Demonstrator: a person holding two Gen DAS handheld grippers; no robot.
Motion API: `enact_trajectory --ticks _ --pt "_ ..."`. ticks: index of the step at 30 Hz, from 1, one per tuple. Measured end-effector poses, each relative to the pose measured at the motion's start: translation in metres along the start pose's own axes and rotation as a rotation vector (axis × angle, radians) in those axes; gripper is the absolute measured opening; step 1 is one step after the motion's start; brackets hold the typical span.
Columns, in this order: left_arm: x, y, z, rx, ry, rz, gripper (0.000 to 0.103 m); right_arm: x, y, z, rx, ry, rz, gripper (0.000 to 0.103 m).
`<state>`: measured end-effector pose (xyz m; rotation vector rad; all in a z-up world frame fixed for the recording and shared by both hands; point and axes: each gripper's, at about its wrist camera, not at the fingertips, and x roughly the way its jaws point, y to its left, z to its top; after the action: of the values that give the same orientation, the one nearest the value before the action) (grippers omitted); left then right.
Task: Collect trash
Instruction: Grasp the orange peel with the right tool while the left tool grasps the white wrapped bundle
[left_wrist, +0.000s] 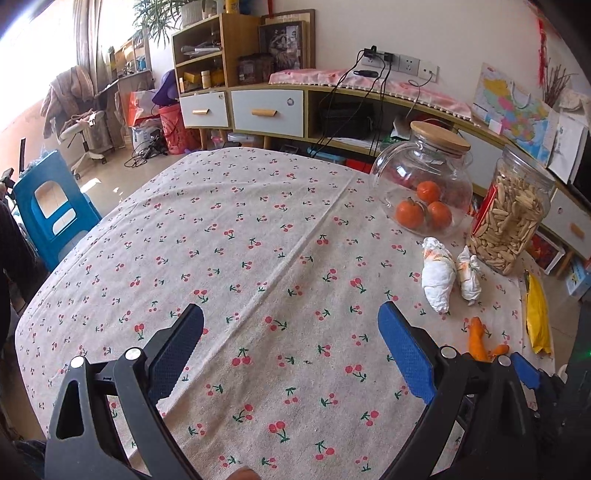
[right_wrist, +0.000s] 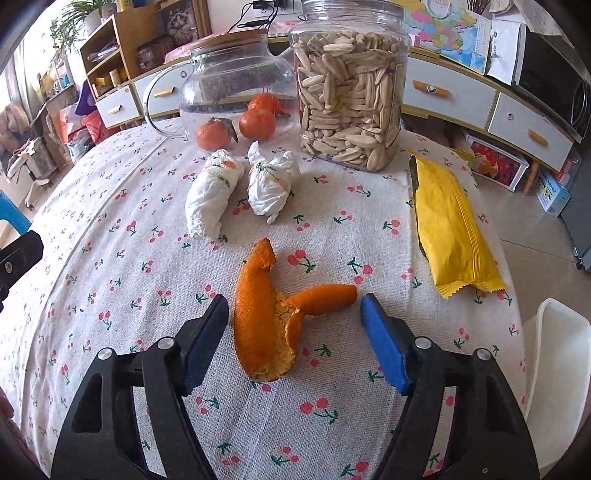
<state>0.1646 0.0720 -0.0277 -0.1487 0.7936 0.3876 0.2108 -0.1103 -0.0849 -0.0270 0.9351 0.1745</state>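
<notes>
An orange peel (right_wrist: 258, 314) lies on the cherry-print tablecloth (right_wrist: 110, 295), between the fingers of my right gripper (right_wrist: 293, 301). That gripper is open and its blue pads stand clear of the peel on both sides. Behind the peel lie two crumpled white tissues (right_wrist: 212, 194) (right_wrist: 271, 188), and a yellow snack wrapper (right_wrist: 448, 225) lies to the right. My left gripper (left_wrist: 291, 308) is open over bare cloth with nothing between its fingers. In the left wrist view the tissues (left_wrist: 437, 275), the peel (left_wrist: 478, 338) and the wrapper (left_wrist: 537, 317) sit far right.
A glass jug (right_wrist: 229, 85) holding tangerines and a clear jar of seeds (right_wrist: 351, 92) stand at the back of the table. A white plastic object (right_wrist: 554, 369) sits past the table's right edge. A blue stool (left_wrist: 55, 206) stands left of the table.
</notes>
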Motion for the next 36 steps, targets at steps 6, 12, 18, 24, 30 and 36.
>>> enact_trajectory --ticks 6,12,18,24,30,36 --pt "0.026 -0.027 0.005 0.061 0.075 -0.095 0.093 -0.005 -0.008 0.001 0.002 0.012 0.011 0.022" --pt "0.050 -0.061 0.017 0.107 0.100 -0.148 0.093 -0.010 -0.024 -0.001 0.053 0.050 0.007 0.018" --pt "0.066 -0.096 0.028 0.200 0.098 -0.163 0.093 -0.016 -0.038 0.000 0.091 0.060 0.005 0.018" --pt "0.082 -0.118 0.034 0.254 0.116 -0.164 0.093 -0.018 -0.045 0.002 0.116 0.060 0.014 0.018" --pt "0.105 -0.125 0.036 0.224 0.196 -0.193 0.083 -0.019 -0.046 0.004 0.117 0.051 0.024 0.018" --pt "0.115 -0.123 0.035 0.211 0.213 -0.198 0.060 -0.019 -0.048 0.003 0.123 0.053 0.026 0.018"
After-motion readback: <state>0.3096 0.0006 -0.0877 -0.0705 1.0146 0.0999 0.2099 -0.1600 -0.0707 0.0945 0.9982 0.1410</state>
